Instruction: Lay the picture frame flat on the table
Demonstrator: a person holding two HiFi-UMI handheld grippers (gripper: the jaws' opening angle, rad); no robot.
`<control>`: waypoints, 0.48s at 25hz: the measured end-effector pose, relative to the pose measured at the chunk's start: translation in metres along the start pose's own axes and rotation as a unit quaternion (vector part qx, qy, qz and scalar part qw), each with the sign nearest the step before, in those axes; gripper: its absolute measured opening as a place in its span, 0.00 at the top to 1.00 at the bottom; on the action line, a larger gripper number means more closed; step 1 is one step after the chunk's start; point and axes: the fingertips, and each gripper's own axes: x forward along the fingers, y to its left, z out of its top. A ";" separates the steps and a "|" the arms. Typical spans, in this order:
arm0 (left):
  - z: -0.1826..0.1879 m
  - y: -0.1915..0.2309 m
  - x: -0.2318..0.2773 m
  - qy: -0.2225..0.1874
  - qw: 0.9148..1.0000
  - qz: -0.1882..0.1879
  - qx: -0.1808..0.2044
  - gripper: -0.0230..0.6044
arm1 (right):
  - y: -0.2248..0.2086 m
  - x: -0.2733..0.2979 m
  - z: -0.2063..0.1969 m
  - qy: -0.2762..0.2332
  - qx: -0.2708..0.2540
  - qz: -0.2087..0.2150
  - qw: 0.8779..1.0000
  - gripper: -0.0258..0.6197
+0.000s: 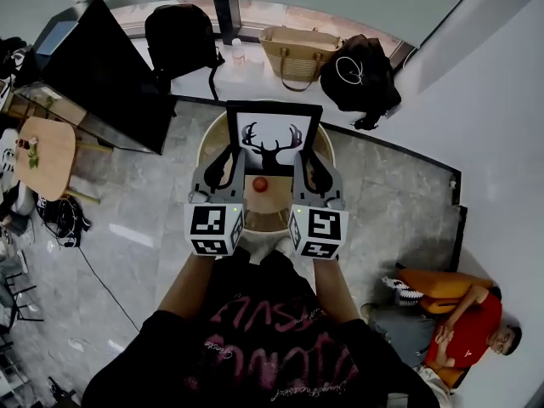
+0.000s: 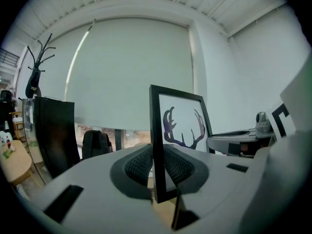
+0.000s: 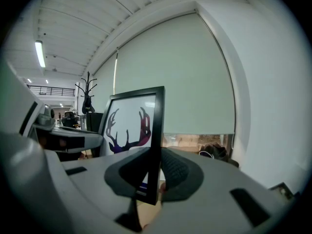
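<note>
I have both claws on the picture frame (image 1: 274, 136), one at each side. The left gripper (image 1: 223, 165) is closed on the frame's left edge; in the left gripper view the black moulding runs straight up between the two ribbed pads, which press it from either side. The right gripper (image 1: 311, 168) is clamped the same way on the right edge, and its own view shows that edge pinched between its pads low on the frame. The frame stands upright over the small round wooden table (image 1: 206, 143), its face turned toward me, with a dark antlered deer head on white inside a thin black border. It is not lying flat. I cannot tell from any view whether its bottom edge touches the tabletop or hangs just above it. Just in front of the frame, between the two grippers, a small red ball (image 1: 260, 184) sits on the wood. Beyond the table, along the ledge under the window, I see a black backpack (image 1: 180, 36), a clear bottle (image 1: 237, 52), a tan woven handbag (image 1: 299, 55) and another black bag (image 1: 361, 79). A large dark screen (image 1: 102, 75) leans at the left, and a person in a red shirt (image 1: 466, 321) sits on the floor at lower right
</note>
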 end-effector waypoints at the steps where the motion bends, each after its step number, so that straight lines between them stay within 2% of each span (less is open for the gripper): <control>1: -0.002 0.000 0.001 0.003 1.000 0.000 -0.001 0.85 | 0.000 0.001 -0.002 0.004 0.001 0.000 1.000 0.84; 12: -0.040 -0.005 0.004 0.040 0.999 0.001 -0.007 0.85 | -0.004 0.000 -0.041 0.039 0.011 0.004 0.999 0.84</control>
